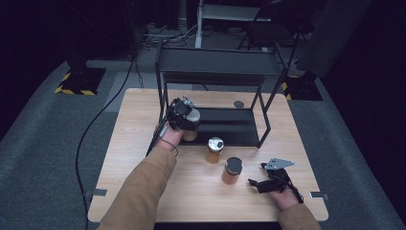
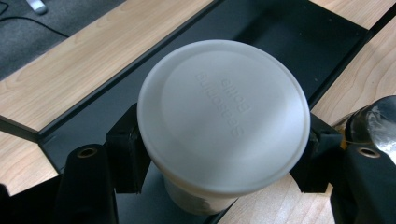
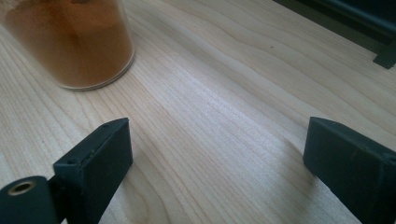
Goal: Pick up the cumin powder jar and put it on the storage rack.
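My left gripper [image 1: 184, 117] is shut on a jar with a white lid [image 1: 192, 116], holding it upright at the front left edge of the black rack's lower shelf [image 1: 230, 125]. In the left gripper view the white lid [image 2: 224, 116] sits between the two black pads [image 2: 126, 149], partly over the shelf and partly over the wood. A jar with a silver lid [image 1: 214, 149] and a jar with a black lid [image 1: 233, 170], both holding orange-brown contents, stand on the table in front of the rack. My right gripper [image 1: 256, 175] rests open on the table, right of the black-lidded jar [image 3: 74, 42].
The two-tier black metal rack [image 1: 218, 62] stands at the back middle of the wooden table [image 1: 143, 110]. A small dark disc [image 1: 238, 104] lies behind the lower shelf. The rack's foot [image 3: 385, 58] shows in the right gripper view. Cables trail off the table's left side.
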`<state>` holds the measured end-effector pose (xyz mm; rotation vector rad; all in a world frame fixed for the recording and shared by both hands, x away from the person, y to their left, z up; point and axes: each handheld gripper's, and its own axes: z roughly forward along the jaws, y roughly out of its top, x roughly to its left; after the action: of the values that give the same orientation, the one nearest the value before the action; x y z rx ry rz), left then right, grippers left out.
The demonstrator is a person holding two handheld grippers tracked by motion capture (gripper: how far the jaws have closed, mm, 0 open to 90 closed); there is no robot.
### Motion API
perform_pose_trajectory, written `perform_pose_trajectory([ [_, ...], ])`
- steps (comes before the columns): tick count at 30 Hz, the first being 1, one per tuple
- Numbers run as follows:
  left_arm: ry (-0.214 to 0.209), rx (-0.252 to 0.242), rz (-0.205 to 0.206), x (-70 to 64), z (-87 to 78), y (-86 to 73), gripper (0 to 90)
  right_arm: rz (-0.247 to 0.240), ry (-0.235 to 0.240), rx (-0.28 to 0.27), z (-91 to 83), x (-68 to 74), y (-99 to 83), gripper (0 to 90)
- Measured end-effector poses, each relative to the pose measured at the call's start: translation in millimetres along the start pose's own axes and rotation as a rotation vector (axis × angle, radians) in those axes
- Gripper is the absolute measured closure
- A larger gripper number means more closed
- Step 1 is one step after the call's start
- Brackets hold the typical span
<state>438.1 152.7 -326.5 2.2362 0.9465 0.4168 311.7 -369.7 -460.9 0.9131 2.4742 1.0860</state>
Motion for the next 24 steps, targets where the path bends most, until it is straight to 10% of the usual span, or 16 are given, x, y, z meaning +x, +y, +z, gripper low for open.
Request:
perform_pose_trajectory([
  [24, 0.069, -0.007, -0.052, -0.2, 4.7, -3.5, 20.5, 0.001, -0.002, -0.001, -0.2, 0.7, -0.2, 8.0],
])
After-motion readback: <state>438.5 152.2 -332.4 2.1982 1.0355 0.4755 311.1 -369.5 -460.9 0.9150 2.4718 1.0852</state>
